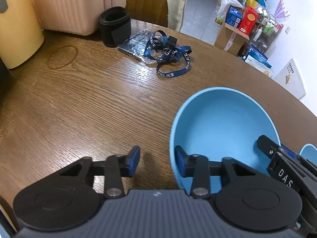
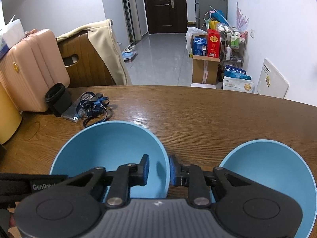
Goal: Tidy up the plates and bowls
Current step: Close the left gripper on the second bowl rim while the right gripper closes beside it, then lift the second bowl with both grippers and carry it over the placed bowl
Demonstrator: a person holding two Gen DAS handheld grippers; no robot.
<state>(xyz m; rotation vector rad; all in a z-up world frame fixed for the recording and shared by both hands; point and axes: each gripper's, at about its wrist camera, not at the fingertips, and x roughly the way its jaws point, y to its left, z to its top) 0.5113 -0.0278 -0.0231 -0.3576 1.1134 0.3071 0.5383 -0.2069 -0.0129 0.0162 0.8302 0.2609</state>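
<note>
- Large blue bowl (image 2: pixel 111 154): upright on the wooden table (image 2: pixel 198 115), towards its near edge, mouth up, empty. Round, so no long axis; the rim wall is the only thing to grasp.
- Second blue bowl (image 2: pixel 265 168): same colour, upright just beside the first on its right, a strip of bare table between them. Also empty.
- Right gripper (image 2: pixel 158 169): straddles the large bowl's right-hand rim, one finger inside the bowl, one outside. Fingers narrow but not clenched; a thin gap shows on the inner side, so not yet grasping, by my reading.
- Left gripper (image 1: pixel 157 163): straddles the opposite, left-hand rim, one finger inside and one over bare table. Fingers released, clearly apart from the wall.
- Key relation: the bowl wall stands between each pair of fingers; the right gripper is nearer to closing on it. Likely next: pinch the rim and lift towards the second bowl.
- Far-left corner, well apart: blue lanyard (image 1: pixel 170 59), black cylinder holder (image 1: pixel 115 26), rubber band (image 1: pixel 63 57), pink suitcase (image 2: pixel 33 67).
</note>
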